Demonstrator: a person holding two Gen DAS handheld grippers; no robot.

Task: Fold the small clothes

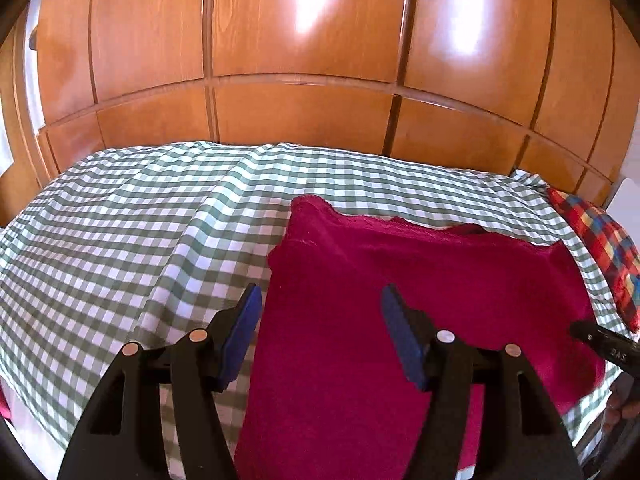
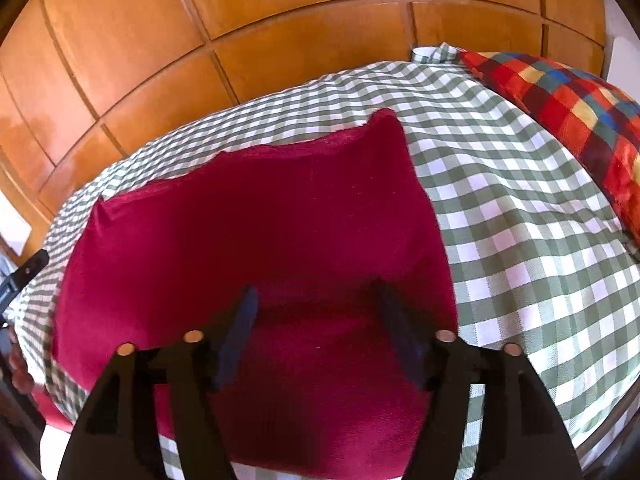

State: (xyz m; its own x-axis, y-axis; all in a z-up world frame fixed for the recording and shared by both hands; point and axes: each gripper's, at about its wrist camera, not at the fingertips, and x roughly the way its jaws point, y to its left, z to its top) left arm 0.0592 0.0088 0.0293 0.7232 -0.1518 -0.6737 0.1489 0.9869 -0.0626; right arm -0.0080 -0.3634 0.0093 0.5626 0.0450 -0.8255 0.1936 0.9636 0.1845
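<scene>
Both grippers, left (image 1: 320,300) and right (image 2: 316,300), gaped wide, empty; we counted one red cloth (image 1: 420,280) and one cushion (image 2: 568,108) upper right.

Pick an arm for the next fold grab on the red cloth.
Right, probably. The right tongs hang open directly over the crimson terry cloth, both pads above fabric. The left tongs straddle its left edge, one pad over the green-checked sheet.

The left gripper (image 1: 320,300) hangs with its jaws spread wide above the near left edge of a red cloth (image 1: 420,280). That cloth lies flat on a green checked sheet (image 1: 120,220); beyond it stands a wooden wardrobe (image 1: 300,40), and right of it a plaid pillow (image 1: 600,240).
</scene>
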